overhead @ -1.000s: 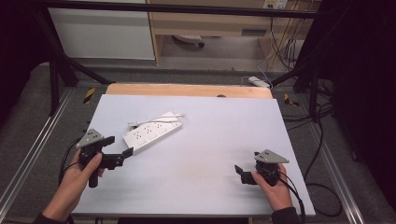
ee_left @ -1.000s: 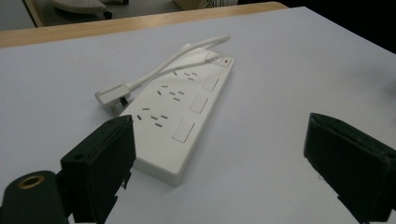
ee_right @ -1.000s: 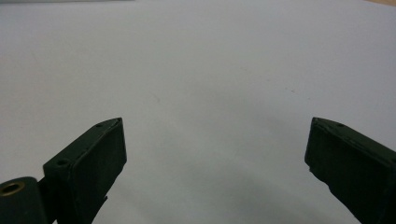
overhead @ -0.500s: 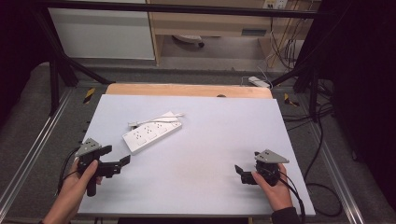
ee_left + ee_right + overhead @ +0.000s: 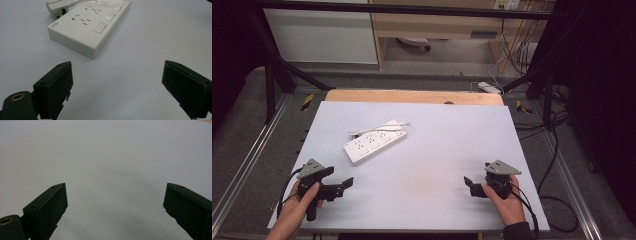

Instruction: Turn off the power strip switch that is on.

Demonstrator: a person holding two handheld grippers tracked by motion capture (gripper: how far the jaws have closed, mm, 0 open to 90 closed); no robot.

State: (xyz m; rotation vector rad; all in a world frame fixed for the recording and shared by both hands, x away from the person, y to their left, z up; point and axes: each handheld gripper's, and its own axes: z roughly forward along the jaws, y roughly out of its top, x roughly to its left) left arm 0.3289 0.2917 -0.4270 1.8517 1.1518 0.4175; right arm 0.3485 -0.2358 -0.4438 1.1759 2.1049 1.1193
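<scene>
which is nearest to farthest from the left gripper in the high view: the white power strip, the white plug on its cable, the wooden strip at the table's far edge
From the left gripper:
1. White power strip, just ahead on the white table, slightly to its right.
2. White plug on its cable, lying behind the strip's left end.
3. Wooden strip, along the table's far edge.

I see a white power strip [image 5: 374, 143] lying flat, sockets up, just ahead of my left claw [image 5: 117, 85] and apart from it. It has 3 sockets with 3 switches, and its white plug [image 5: 57, 7] lies beside its far edge.
</scene>
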